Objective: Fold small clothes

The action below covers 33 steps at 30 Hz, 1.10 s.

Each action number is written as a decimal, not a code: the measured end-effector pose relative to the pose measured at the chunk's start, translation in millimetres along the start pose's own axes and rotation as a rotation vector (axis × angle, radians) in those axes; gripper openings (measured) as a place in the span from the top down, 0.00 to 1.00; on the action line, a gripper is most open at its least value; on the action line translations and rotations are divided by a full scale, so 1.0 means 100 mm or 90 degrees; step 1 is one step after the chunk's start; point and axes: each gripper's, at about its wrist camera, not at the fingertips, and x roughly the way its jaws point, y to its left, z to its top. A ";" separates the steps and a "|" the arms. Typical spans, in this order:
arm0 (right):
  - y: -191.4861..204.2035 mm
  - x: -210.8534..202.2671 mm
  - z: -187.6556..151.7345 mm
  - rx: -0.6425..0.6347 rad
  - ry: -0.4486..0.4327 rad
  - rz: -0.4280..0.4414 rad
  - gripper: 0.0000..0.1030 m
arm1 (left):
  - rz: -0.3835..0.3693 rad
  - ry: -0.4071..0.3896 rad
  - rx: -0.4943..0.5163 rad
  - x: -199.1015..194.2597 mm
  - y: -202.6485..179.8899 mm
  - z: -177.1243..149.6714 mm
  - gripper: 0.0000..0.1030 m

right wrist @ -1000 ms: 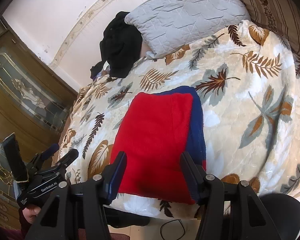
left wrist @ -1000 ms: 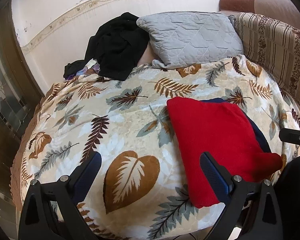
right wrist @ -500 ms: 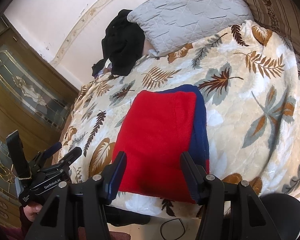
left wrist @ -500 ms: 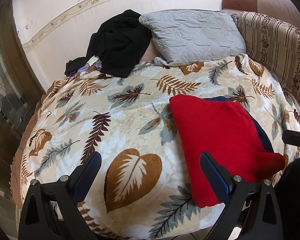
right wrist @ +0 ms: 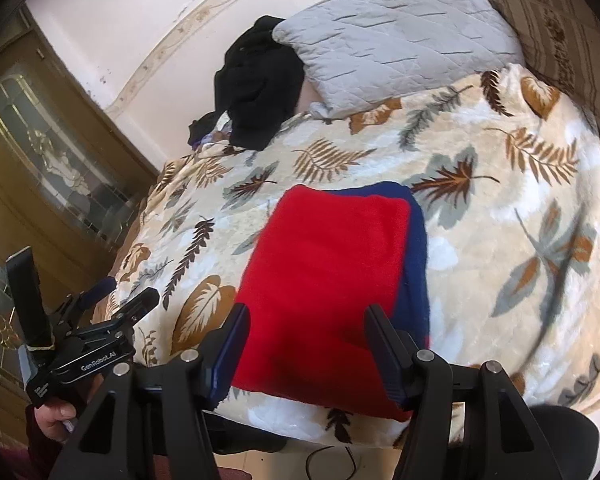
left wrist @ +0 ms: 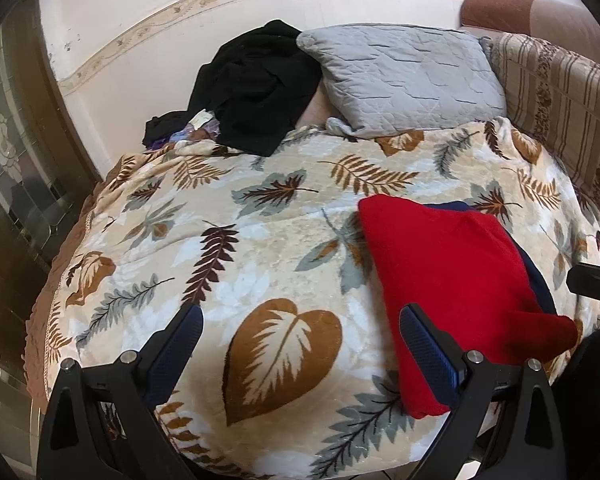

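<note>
A folded red garment [left wrist: 452,280] lies on the leaf-print blanket [left wrist: 260,248], on top of a dark blue garment [left wrist: 538,280] that shows along its right side. My left gripper [left wrist: 300,316] hangs open over bare blanket, left of the red garment. In the right wrist view, my right gripper [right wrist: 308,314] hovers just above the near end of the red garment [right wrist: 324,272]. Its jaws are opening, with nothing pressed between the pads. The blue garment [right wrist: 416,240] peeks out at the right. The left gripper [right wrist: 126,292] shows at the left, held in a hand [right wrist: 56,416].
A grey quilted pillow [left wrist: 408,84] and a heap of black clothes [left wrist: 256,84] lie at the head of the bed. A striped upholstered backrest [left wrist: 560,100] runs along the right. A wooden door with patterned glass [right wrist: 52,160] stands at the left.
The right gripper's jaws stand slightly wider and its view has rolled a little. The garments and the left gripper have stayed where they were.
</note>
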 end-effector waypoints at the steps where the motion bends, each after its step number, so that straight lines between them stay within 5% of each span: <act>1: 0.03 0.01 0.01 -0.005 0.001 0.002 0.38 | 0.002 0.000 -0.002 0.00 0.02 0.00 0.04; 16: 0.15 0.20 0.15 -0.037 0.011 0.032 0.38 | 0.015 0.014 -0.022 0.06 0.14 0.05 0.04; 24: -0.65 0.38 0.18 0.114 0.047 0.061 0.38 | -0.227 0.200 -0.078 0.72 -0.05 0.01 0.04; 33: -1.41 0.57 0.14 0.264 0.081 0.109 0.32 | -0.331 0.253 -0.103 1.06 -0.27 -0.03 0.04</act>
